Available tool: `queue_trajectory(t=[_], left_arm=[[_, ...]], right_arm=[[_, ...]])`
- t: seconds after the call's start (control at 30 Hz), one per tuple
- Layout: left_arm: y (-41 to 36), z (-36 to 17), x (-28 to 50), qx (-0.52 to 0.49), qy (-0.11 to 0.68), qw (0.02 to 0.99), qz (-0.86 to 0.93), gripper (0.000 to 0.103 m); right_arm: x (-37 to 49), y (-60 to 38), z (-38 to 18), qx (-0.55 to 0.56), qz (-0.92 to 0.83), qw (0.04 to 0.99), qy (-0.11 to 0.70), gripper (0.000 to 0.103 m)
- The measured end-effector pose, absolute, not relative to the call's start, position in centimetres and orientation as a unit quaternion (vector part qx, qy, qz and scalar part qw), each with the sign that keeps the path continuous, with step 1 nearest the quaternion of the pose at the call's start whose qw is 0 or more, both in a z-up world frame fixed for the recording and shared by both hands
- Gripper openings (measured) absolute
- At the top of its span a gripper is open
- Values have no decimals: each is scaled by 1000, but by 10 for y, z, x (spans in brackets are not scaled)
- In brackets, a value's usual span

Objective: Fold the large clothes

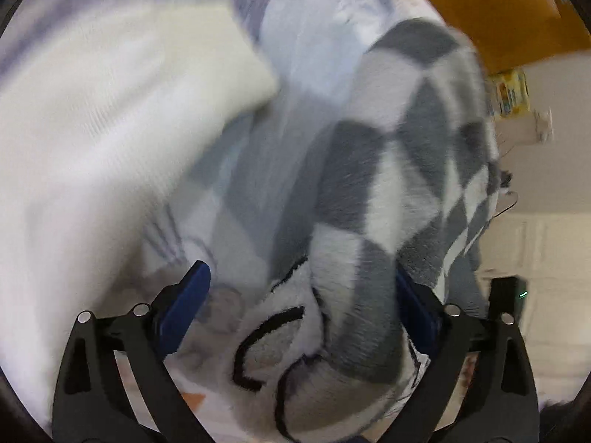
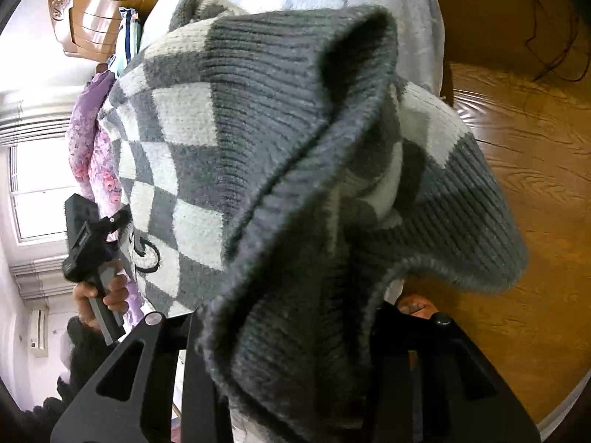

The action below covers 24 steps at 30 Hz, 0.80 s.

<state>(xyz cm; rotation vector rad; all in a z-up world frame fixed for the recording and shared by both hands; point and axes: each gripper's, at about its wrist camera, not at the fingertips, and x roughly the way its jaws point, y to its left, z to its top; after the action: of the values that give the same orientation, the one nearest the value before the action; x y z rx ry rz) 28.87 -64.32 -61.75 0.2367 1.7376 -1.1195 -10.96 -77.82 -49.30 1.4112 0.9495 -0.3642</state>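
Checkered sweater held up over the bed, gripped on one side only.

Your right gripper (image 2: pixel 295 332) is clamped on the ribbed grey hem of the checkered sweater (image 2: pixel 229 140), which drapes over it and blocks most of its forward view. Your left gripper (image 1: pixel 301 295) stands wide open; sweater fabric lies between its blue pads (image 1: pixel 188 302), unpressed. Ahead of it lie a white folded cloth (image 1: pixel 122 85) and the pale bedsheet (image 1: pixel 295 37). Wooden floor (image 2: pixel 517 184) shows right of the right gripper; a floral garment (image 2: pixel 92 147) lies to its left.

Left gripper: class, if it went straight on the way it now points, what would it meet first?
Probably the grey-and-white checked sweater, which already lies between the open fingers of the left gripper. The pale bedding lies beyond it; blur leaves depth uncertain.
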Motion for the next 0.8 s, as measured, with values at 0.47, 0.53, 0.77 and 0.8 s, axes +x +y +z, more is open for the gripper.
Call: queue_trajectory(t=[0.47, 0.53, 0.77, 0.8], left_arm=[[-640, -621, 291, 18, 735, 454, -504, 40], [-629, -608, 290, 8, 725, 455, -518, 39], [-614, -571, 300, 2, 709, 453, -541, 31], [-605, -559, 315, 2, 703, 462, -542, 31]], right_arm=[[-101, -774, -473, 616, -149, 659, 404, 31], [-96, -771, -459, 611, -139, 673, 394, 31], [-50, -747, -429, 602, -77, 700, 375, 32], [-45, -744, -427, 608, -71, 700, 369, 32]])
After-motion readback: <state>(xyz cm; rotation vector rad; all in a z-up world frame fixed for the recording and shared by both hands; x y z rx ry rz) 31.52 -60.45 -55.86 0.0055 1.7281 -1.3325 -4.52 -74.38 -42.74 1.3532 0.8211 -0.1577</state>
